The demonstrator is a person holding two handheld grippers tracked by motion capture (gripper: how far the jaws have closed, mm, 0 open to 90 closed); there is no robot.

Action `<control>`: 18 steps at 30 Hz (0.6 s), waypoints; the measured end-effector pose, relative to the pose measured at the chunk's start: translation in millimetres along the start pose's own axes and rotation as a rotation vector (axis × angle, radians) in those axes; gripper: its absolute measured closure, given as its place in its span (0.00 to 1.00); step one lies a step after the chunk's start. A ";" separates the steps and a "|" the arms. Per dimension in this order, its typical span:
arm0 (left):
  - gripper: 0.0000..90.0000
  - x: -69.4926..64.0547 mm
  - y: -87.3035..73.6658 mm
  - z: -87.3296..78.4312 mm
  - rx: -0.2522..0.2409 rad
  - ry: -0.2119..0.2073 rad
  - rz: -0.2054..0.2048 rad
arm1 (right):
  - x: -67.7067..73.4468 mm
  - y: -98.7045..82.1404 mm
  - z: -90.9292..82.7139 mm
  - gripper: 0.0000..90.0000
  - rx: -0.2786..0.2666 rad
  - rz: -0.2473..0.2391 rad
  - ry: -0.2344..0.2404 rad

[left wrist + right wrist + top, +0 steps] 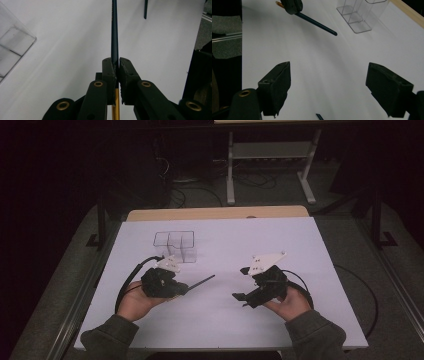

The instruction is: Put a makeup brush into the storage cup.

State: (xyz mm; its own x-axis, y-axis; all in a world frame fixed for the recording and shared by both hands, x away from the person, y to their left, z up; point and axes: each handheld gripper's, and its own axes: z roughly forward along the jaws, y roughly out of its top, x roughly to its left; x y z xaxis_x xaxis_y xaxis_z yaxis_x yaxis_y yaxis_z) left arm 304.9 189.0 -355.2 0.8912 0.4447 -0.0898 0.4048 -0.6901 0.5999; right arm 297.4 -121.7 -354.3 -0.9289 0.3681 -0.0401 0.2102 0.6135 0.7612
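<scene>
My left gripper (186,289) (117,61) is shut on a thin dark pen (201,282) (114,30) with a gold rear end. The pen sticks out from the jaws toward the middle of the table, just above the white surface. In the right gripper view the left gripper (292,6) and its pen (317,23) appear at the top. My right gripper (241,283) (328,82) is held above the table at the right, jaws wide open with nothing between them. The tip of a second dark thin stick (319,117) (145,10) lies on the table below it.
A clear plastic compartment box (174,245) (12,47) (359,15) stands at the back left of the white table (280,240). The far wooden edge (215,213) borders it. Cables trail from both grippers. A metal desk frame (270,165) stands on the floor beyond.
</scene>
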 end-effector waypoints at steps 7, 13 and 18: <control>0.93 -4.4 1.7 -0.5 -0.007 -0.013 0.010 | -1.5 16.8 8.0 0.24 0.015 -0.036 0.051; 0.93 -9.1 5.2 1.2 0.000 -0.031 0.038 | -3.9 28.8 13.8 0.26 0.023 -0.068 0.082; 0.93 -13.6 8.7 3.0 0.000 -0.047 0.058 | -3.6 36.4 18.3 0.28 0.034 -0.068 0.121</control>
State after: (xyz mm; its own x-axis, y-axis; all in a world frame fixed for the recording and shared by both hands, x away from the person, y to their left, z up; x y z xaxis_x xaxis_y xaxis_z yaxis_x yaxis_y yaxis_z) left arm 296.9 175.2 -351.1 0.9220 0.3761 -0.0921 0.3517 -0.7141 0.6053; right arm 313.9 -88.0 -338.3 -0.9709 0.2391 -0.0114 0.1535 0.6586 0.7367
